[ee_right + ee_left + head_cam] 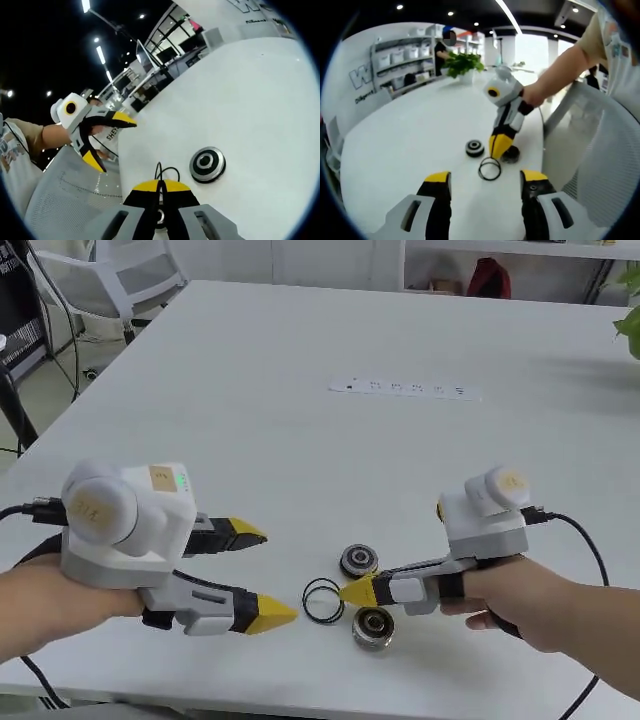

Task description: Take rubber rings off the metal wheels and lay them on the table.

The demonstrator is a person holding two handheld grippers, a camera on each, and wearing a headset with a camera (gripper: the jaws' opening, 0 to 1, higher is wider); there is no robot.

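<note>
Two thin black rubber rings (pixel 322 600) lie overlapped on the white table (pixel 330 440), between my grippers. My right gripper (pixel 347 592) is shut, its yellow tips pinching the right edge of a ring (pixel 167 171). One metal wheel (pixel 358 560) with a dark rim lies just behind that tip, and a second wheel (pixel 373 626) lies just in front of it. My left gripper (pixel 262 573) hovers open left of the rings (pixel 490 168), nothing between its jaws. The left gripper view also has the right gripper (pixel 498 146) and the far wheel (pixel 474 148).
A white power strip (pixel 405 389) lies flat further back on the table. Office chairs (pixel 110 280) stand past the far left corner. The table's near edge runs just below the grippers. A potted plant (pixel 462 64) sits at the table's end.
</note>
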